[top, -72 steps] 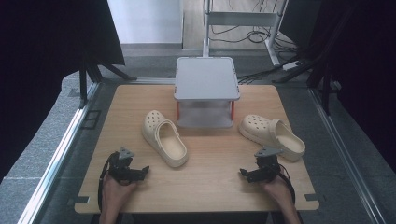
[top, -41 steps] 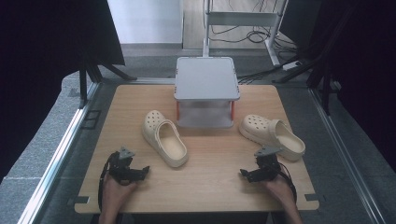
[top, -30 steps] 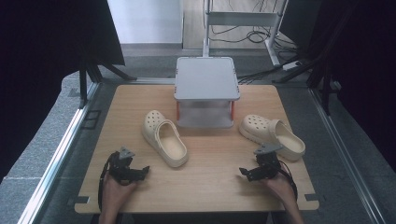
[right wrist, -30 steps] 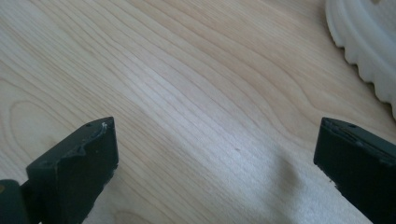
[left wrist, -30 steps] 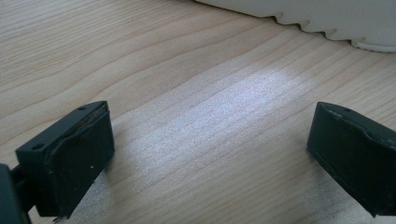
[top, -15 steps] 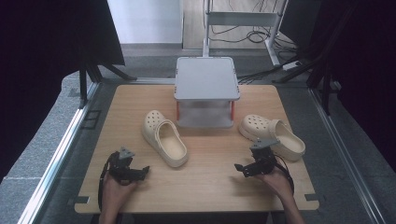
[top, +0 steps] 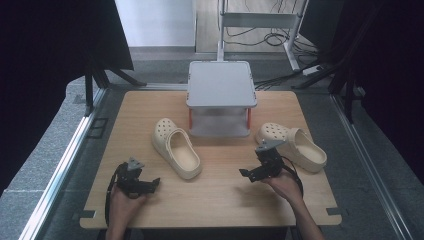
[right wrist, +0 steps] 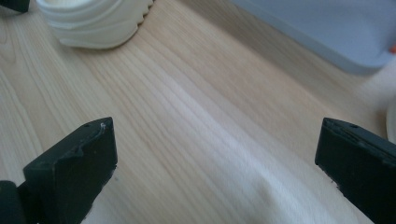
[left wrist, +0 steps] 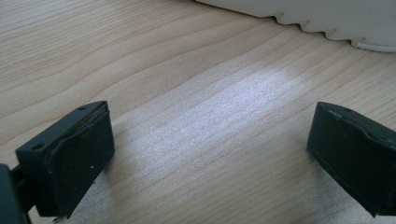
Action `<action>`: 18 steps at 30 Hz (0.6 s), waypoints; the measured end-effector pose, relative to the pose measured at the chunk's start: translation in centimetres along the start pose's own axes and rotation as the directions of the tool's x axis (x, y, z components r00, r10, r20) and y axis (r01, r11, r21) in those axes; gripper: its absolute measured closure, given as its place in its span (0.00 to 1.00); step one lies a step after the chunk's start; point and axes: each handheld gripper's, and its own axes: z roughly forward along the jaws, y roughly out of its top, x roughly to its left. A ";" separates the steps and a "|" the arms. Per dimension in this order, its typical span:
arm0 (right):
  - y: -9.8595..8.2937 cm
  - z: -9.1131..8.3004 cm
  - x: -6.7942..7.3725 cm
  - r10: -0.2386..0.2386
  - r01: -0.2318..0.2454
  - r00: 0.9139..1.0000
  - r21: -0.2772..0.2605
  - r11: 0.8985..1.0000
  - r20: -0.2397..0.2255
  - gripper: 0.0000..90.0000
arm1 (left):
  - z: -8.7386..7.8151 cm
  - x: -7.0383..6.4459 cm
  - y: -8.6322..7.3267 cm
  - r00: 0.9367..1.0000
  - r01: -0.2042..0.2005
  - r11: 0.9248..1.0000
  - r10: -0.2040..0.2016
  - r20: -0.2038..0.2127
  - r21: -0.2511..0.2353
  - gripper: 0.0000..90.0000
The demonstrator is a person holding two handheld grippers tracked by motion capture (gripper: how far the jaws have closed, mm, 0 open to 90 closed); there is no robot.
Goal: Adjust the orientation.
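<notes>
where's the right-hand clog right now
In the high view the right clog lies on the table's right side, beside the grey stand, just beyond the right gripper.

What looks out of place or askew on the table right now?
Nothing is spilled or damaged. The two clogs aren't paired: the left clog and the right clog lie apart at different angles, either side of the grey stand.

no readable text, label or number — on anything.

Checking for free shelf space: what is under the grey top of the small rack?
Under the grey rack top sits a lower grey shelf between orange posts, apparently bare at its front; the top hides its back part.
</notes>
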 end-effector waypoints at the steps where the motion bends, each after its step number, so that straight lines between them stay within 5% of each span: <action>1: 0.3 0.1 0.1 -0.002 0.002 1.000 0.001 1.000 0.001 0.00 | 0.0 0.0 0.0 1.000 0.000 1.000 0.000 0.000 0.000 0.00; 18: 6.2 4.4 1.0 -0.020 0.020 0.999 0.024 1.000 -0.031 0.06 | 0.0 0.0 0.0 1.000 0.000 1.000 0.000 0.000 0.000 0.00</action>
